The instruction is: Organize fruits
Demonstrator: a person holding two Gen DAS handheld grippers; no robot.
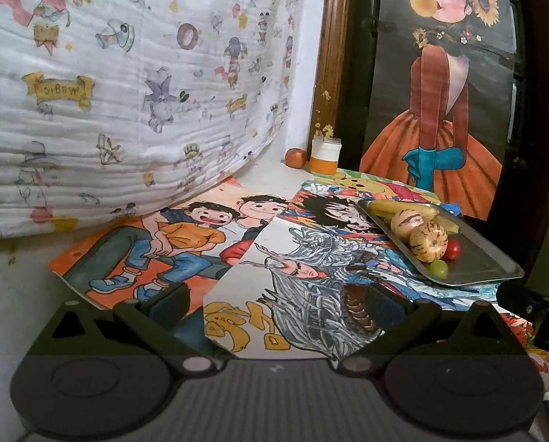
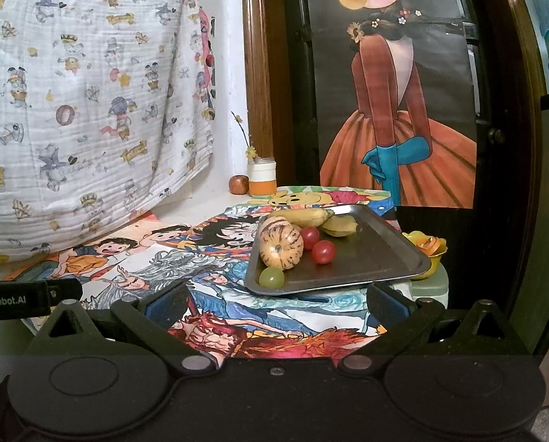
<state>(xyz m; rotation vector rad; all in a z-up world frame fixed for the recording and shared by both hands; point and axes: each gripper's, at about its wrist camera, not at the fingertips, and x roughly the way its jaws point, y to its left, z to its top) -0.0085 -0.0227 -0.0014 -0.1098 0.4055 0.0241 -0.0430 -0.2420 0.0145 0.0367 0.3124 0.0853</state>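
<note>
A metal tray point(image 2: 377, 258) point(image 1: 484, 258) rests on cartoon drawings and holds the fruit. On it lie striped yellow melons point(image 2: 280, 245) point(image 1: 427, 245), bananas point(image 2: 307, 216) point(image 1: 396, 208), two red cherry tomatoes point(image 2: 323, 251) point(image 1: 453, 248) and a green grape point(image 2: 271, 277) point(image 1: 438, 269). A small reddish fruit point(image 2: 238, 184) point(image 1: 295, 157) sits apart at the back by the wall. My left gripper point(image 1: 274, 304) is open, low over the drawings, left of the tray. My right gripper point(image 2: 276, 304) is open just short of the tray's near edge, holding nothing.
A white-and-orange jar point(image 2: 261, 178) point(image 1: 324, 155) with a dried sprig stands beside the reddish fruit. A printed quilt point(image 1: 127, 92) hangs on the left. A poster point(image 2: 396, 92) leans at the back. A yellow flower-shaped dish point(image 2: 427, 252) sits right of the tray.
</note>
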